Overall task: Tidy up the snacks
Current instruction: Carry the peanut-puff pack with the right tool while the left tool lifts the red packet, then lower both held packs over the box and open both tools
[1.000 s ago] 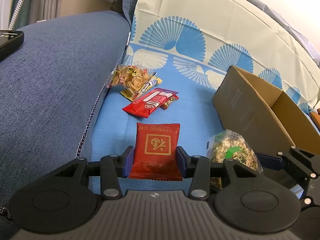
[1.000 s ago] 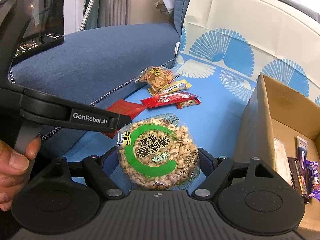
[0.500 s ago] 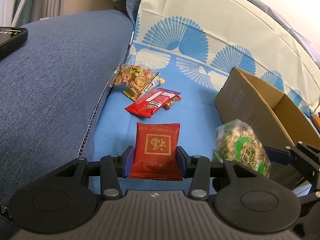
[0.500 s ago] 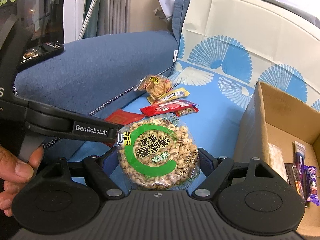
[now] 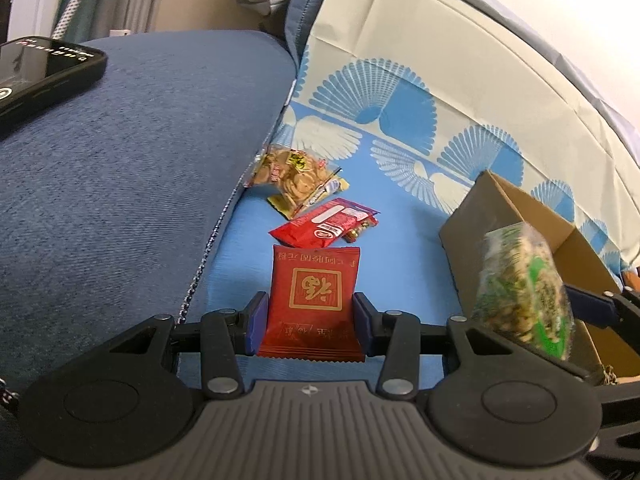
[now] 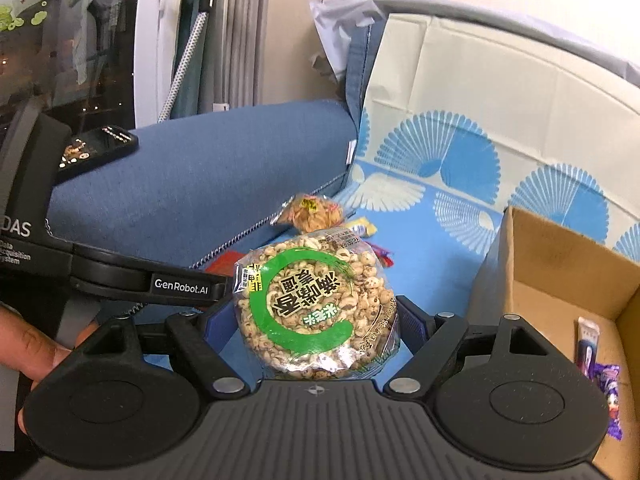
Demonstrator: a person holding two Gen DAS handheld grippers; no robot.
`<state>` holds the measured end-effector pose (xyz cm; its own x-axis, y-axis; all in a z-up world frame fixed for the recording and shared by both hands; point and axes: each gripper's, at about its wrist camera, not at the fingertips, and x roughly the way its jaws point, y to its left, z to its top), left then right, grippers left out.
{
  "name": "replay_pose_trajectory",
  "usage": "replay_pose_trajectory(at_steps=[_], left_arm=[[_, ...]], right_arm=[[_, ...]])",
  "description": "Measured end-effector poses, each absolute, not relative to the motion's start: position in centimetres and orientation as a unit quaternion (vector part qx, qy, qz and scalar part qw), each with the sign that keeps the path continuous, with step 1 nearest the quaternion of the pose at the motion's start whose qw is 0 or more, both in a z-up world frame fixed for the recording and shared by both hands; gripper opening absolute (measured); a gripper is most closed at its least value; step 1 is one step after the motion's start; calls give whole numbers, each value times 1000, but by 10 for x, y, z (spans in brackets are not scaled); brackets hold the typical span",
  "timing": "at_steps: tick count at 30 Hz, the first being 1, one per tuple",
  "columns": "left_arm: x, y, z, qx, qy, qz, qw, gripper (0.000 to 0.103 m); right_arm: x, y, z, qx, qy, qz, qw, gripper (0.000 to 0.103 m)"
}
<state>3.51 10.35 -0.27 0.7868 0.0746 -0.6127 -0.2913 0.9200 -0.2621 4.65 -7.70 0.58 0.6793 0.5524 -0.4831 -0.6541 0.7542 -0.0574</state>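
My left gripper [image 5: 309, 320] is shut on a red square snack packet [image 5: 314, 292] with a gold emblem, held just above the blue sofa cover. My right gripper [image 6: 316, 320] is shut on a round puffed-rice cake pack [image 6: 316, 300] with a green ring, held in the air. In the left wrist view that pack [image 5: 524, 296] hangs in front of the open cardboard box [image 5: 472, 236]. The box [image 6: 560, 264] lies to the right in the right wrist view, with a few snacks [image 6: 588, 344] on its floor. The left gripper's body [image 6: 180, 284] crosses the left side of that view.
A clear bag of golden crackers [image 5: 294, 176], a yellow packet [image 5: 336, 188] and a red wrapper [image 5: 324, 226] lie on the seat by the blue armrest [image 5: 120, 200]. A black phone [image 5: 44, 68] rests on the armrest. A person's hand [image 6: 40, 344] grips the left tool.
The right gripper has risen with the rice cake pack, which now sits higher and further right, against the box, in the left wrist view. The left gripper and red packet have barely moved.
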Motion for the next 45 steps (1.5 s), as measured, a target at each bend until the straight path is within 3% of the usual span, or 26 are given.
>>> replay_pose_trajectory(at_steps=[22,45], left_arm=[[38,56,26,-167,331,105,923,49],[107,-74,80,-121,296,10,948,49]], right_arm=[[72,-142,51,-16,185,289,939,82],[116,-252,70,106,172,116,972,82]])
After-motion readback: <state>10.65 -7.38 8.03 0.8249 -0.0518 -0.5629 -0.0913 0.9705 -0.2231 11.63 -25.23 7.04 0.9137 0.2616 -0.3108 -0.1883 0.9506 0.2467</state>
